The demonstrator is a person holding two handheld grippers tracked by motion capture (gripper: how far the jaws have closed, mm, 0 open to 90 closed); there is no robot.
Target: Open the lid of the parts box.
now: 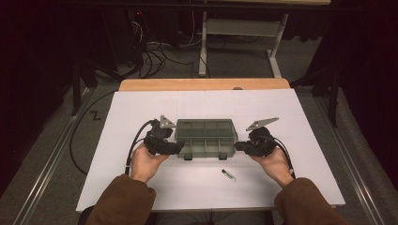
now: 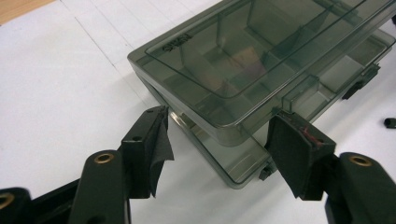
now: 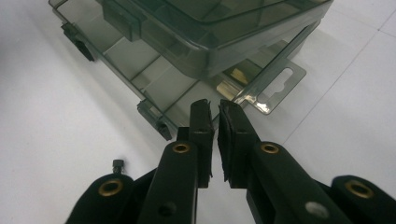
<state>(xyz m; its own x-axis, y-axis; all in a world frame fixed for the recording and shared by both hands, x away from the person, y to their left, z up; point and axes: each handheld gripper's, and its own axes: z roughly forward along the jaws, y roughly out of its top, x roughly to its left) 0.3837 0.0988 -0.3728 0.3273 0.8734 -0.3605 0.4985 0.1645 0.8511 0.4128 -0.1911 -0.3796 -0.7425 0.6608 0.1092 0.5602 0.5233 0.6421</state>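
Observation:
A smoky clear compartment box [image 1: 205, 136] sits mid-table, its lid raised a little off the base. My left gripper [image 1: 179, 146] is at the box's left end. In the left gripper view my left gripper [image 2: 219, 135] is open, its jaws wide apart, with a near corner of the box [image 2: 243, 60] between them and the pads just clear of it. My right gripper [image 1: 237, 146] is at the box's right end. In the right gripper view my right gripper [image 3: 215, 109] shows only a thin slit between the jaws, with nothing in it, tips at the rim of the box [image 3: 187, 46].
A small capped vial [image 1: 228, 174] lies on the white tabletop [image 1: 141, 187] in front of the box, and its black cap [image 3: 118, 164] is visible beside my right jaws. A wooden strip [image 1: 204, 84] edges the far side. Cables [image 1: 150, 51] and a white stand [image 1: 244, 28] lie beyond.

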